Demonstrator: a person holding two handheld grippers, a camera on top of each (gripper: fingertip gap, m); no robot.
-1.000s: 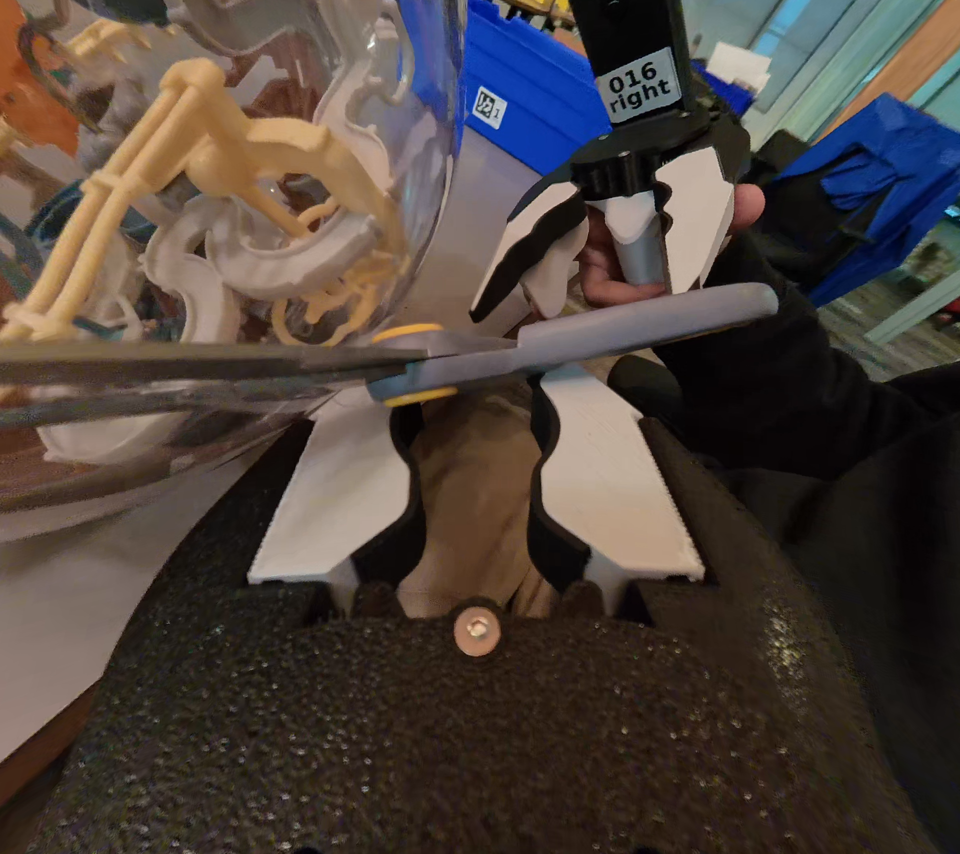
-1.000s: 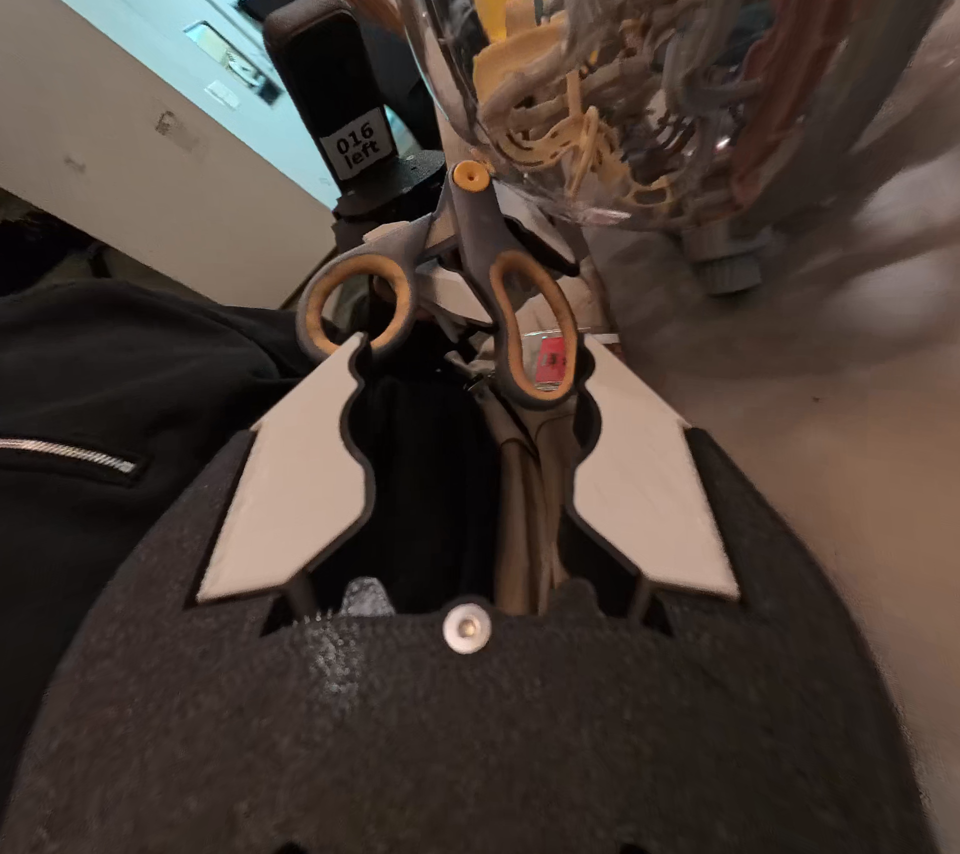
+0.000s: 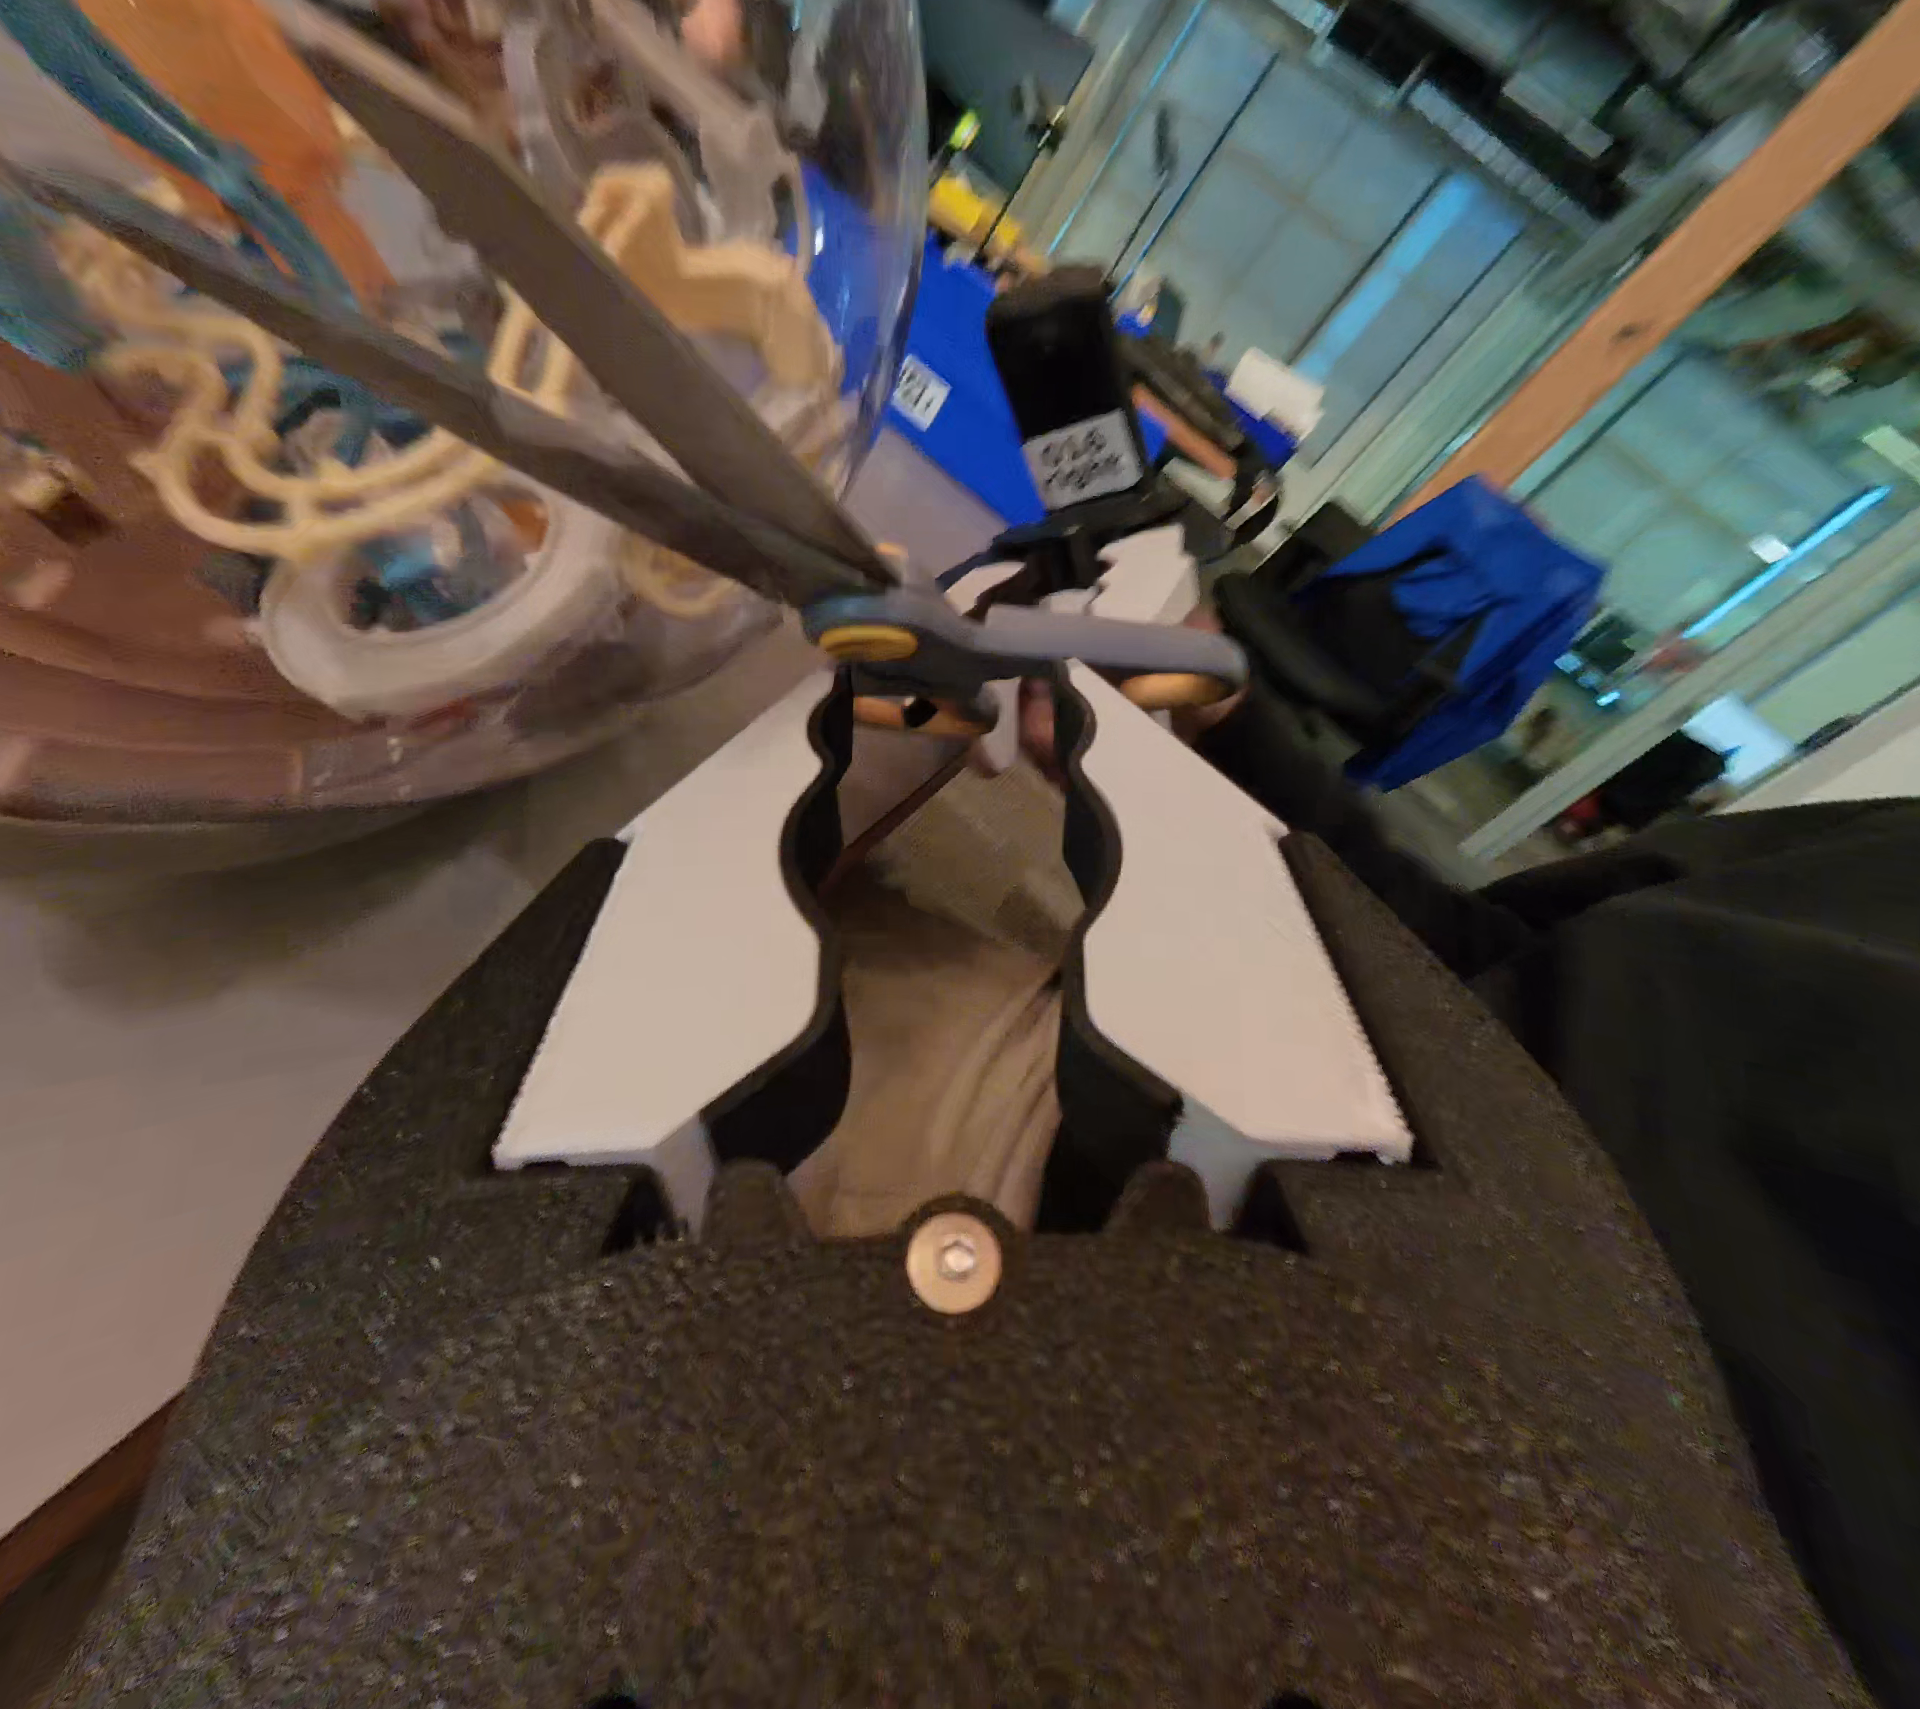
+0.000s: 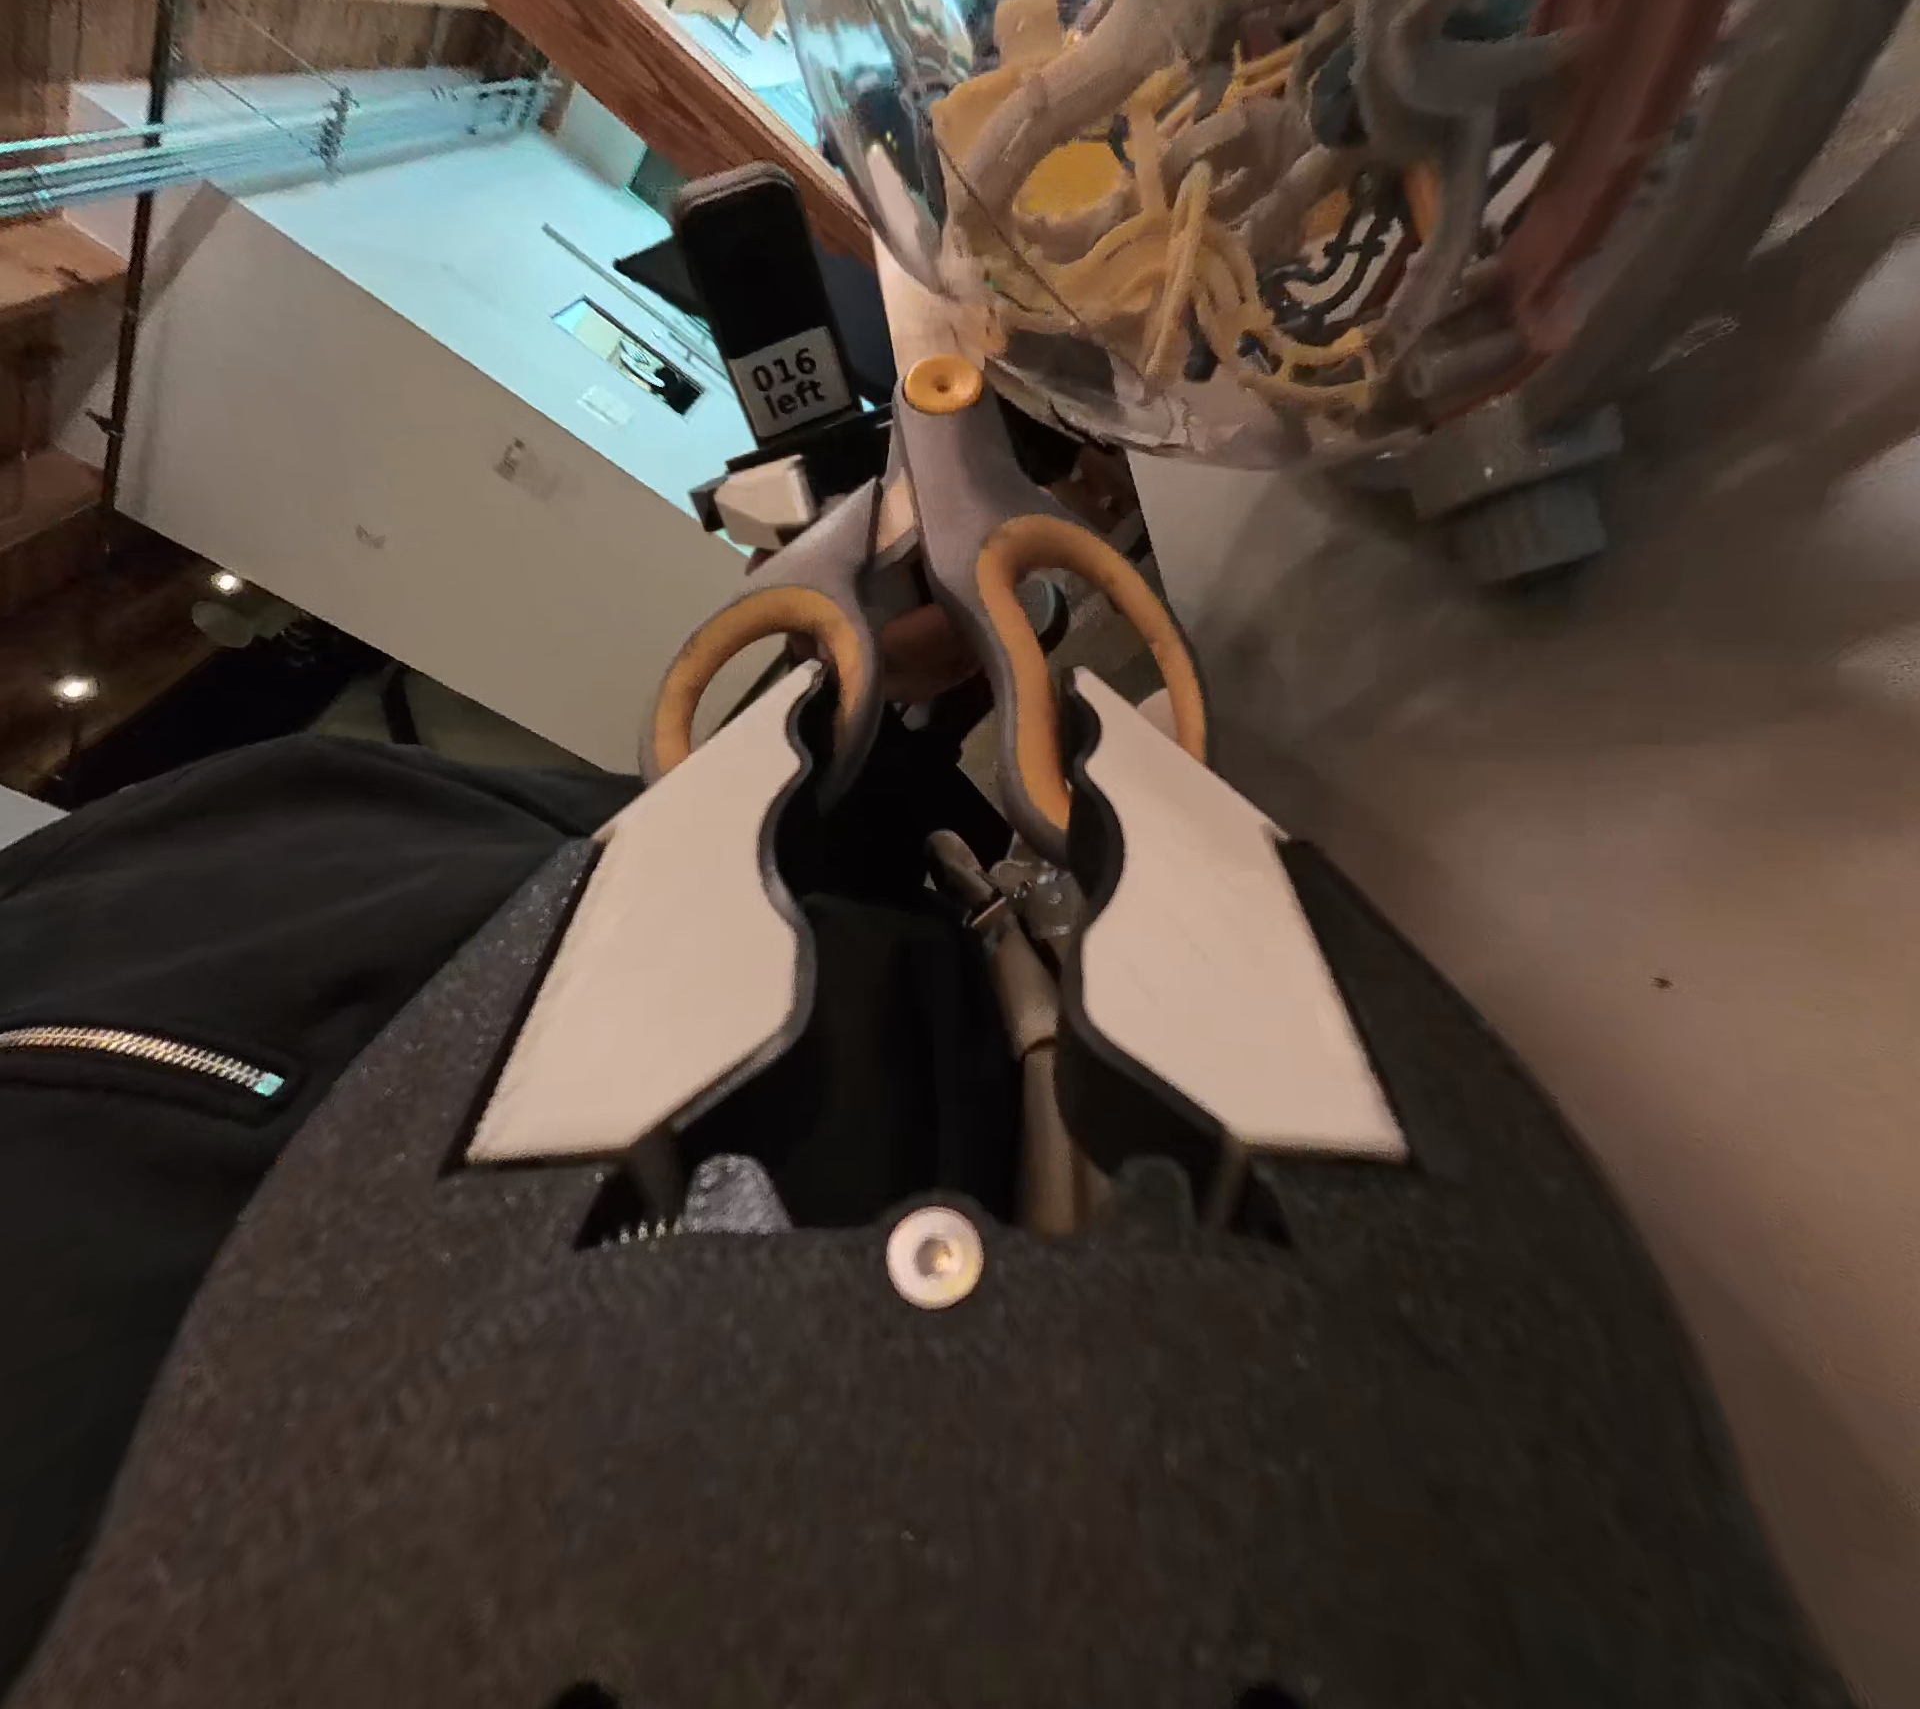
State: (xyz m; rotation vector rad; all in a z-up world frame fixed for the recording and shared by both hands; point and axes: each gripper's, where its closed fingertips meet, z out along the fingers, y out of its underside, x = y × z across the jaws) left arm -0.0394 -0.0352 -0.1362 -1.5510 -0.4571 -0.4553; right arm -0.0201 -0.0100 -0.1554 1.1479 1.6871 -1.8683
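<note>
From my station I see the scissors (image 3: 997,651) held up in the air between the two tools, just beside a clear ball (image 3: 769,132) that is full of plastic pieces in cream, grey and orange. The blades stand open in a narrow V and point up across the front of the ball (whether they touch it, I cannot tell, the picture is blurred there).

The right gripper (image 4: 945,683) is spread about half way, and each finger reaches into one yellow-lined loop of the handles, so it does not pinch them from outside. The left gripper (image 3: 951,714) is also parted about half way. The handles cross between its tips, just behind the yellow pivot, but I cannot tell if the jaws really press on them.

Below is a grey table (image 3: 208,1088), and a black jacket (image 4: 208,932) is at the side
</note>
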